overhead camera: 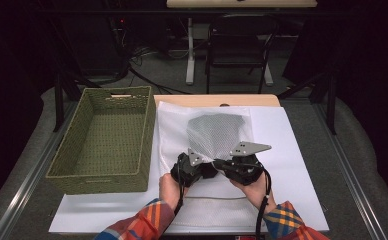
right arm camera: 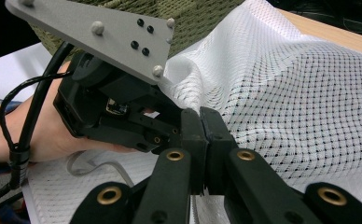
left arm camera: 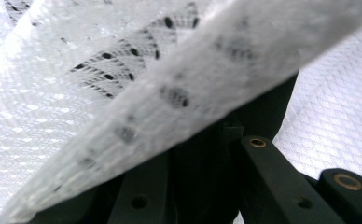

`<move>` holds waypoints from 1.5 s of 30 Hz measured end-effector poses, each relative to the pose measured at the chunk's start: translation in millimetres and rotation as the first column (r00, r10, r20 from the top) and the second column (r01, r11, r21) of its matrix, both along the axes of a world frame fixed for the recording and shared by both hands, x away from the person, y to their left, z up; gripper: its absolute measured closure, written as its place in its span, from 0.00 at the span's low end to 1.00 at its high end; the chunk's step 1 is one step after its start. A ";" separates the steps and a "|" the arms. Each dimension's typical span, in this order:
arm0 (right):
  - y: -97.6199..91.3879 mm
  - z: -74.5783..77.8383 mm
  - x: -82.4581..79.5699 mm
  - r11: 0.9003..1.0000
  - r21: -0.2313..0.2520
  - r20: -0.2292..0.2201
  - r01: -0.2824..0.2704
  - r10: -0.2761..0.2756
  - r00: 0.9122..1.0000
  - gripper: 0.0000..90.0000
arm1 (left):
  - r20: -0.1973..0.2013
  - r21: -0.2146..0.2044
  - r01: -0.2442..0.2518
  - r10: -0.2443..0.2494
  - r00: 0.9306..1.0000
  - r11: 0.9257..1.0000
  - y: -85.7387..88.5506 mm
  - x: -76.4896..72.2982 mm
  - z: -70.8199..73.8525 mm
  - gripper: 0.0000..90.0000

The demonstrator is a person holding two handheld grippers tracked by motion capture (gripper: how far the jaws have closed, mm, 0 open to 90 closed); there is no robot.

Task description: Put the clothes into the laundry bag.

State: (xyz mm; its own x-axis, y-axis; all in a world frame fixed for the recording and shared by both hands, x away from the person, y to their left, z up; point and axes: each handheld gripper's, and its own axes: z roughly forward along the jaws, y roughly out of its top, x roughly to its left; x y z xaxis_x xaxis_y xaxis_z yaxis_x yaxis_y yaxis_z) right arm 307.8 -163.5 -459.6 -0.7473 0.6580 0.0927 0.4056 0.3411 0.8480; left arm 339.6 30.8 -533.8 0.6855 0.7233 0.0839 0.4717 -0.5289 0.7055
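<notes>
Mesh laundry bag [overhead camera: 217, 135] was held lifted at worktop centre, over a white sheet [overhead camera: 292, 150]; a dark grey item was seen through the mesh in the raised part. The bag's lower part stayed flat on the sheet toward 6 o'clock, with the zipper edge [overhead camera: 217, 198] lying between the two forearms.

Left hand-held gripper [overhead camera: 194, 167] was at about 7 o'clock of the raised mesh. In the left gripper view a band of mesh [left arm camera: 179, 93] was seen running across and between its jaws; it was judged to be clamped on the bag. Contact at the pads was blurred, so this was taken partly from how taut the fabric was pulled.

Right hand-held gripper [overhead camera: 242, 167] was at about 5 o'clock of the raised mesh, just beside the left one. In the right gripper view its jaws were seen fully together, with the mesh [right arm camera: 281, 93] drawn up to the tips. A pinch on a fold of mesh was judged likely.

Reason for the hold, as judged: two adjacent pinches on one layer were used to lift it off the contents, probably to shift or fold the bag.

Containers: the bag held the grey item and was not seen open. A green woven basket [overhead camera: 104, 137] stood at 9 o'clock of the bag, touching the sheet's left edge, with nothing inside. It was judged the likely destination for the bag.
</notes>
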 end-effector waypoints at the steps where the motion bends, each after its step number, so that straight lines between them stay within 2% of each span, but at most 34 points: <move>1: 0.0 0.0 0.0 1.000 -0.001 0.001 -0.001 0.001 1.000 0.99 | 0.004 0.001 -0.005 0.005 1.000 1.000 0.3 0.3 0.1 0.89; 6: 0.2 -0.5 0.4 1.000 -0.002 -0.001 -0.005 0.005 1.000 0.99 | -0.001 0.010 -0.023 0.023 1.000 1.000 0.6 3.7 -3.8 0.88; 9: -0.5 -0.8 0.6 1.000 -0.004 -0.002 -0.003 0.003 1.000 0.99 | -0.004 0.015 -0.007 0.007 1.000 1.000 1.2 3.2 -4.3 0.84; 16: -2.3 -1.6 1.0 1.000 -0.009 0.002 -0.003 0.003 1.000 0.99 | -0.058 0.015 0.033 -0.033 0.998 0.999 3.5 -1.2 -0.1 0.67; 18: -3.0 -1.7 1.3 1.000 -0.006 0.002 -0.003 0.003 1.000 0.99 | -0.076 0.014 0.048 -0.047 0.996 0.999 4.2 -3.8 2.5 0.58; 22: -3.4 -1.5 1.2 1.000 -0.004 -0.001 -0.001 0.001 1.000 0.99 | -0.091 0.005 0.087 -0.086 0.992 0.996 4.3 -10.8 7.5 0.44; 26: -3.4 -1.1 1.1 1.000 -0.006 0.001 0.000 0.000 1.000 0.99 | -0.103 0.007 0.126 -0.124 0.987 0.992 8.5 -19.0 12.7 0.37; 30: -3.2 -1.2 1.1 1.000 -0.007 0.000 0.002 -0.002 1.000 0.99 | -0.097 -0.008 0.149 -0.149 0.984 0.989 15.7 -29.4 21.7 0.33; 37: -4.1 -1.0 1.4 1.000 -0.007 0.003 0.007 -0.007 1.000 0.99 | -0.042 -0.031 0.174 -0.175 0.984 0.984 26.3 -45.5 39.5 0.21; 41: -3.9 -0.4 1.0 1.000 -0.006 0.004 0.007 -0.007 1.000 0.99 | -0.016 -0.052 0.157 -0.158 0.987 0.986 31.6 -42.8 45.1 0.17; 42: -3.9 -0.3 0.9 1.000 -0.007 0.004 0.007 -0.007 1.000 0.99 | -0.023 -0.054 0.156 -0.158 0.987 0.986 32.9 -41.1 46.0 0.17; 45: -3.9 -0.4 1.0 1.000 -0.005 0.004 0.008 -0.008 1.000 0.99 | -0.007 -0.051 0.142 -0.143 0.990 0.989 33.6 -34.7 45.1 0.18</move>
State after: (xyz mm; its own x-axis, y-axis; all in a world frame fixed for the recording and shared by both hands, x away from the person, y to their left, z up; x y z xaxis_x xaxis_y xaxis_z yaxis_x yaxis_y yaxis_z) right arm 308.8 -167.4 -460.0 -0.7423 0.6645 0.0863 0.4051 0.3424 0.8478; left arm 304.9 64.4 -488.7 0.7825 0.6213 0.0422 0.4014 -0.5551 0.7285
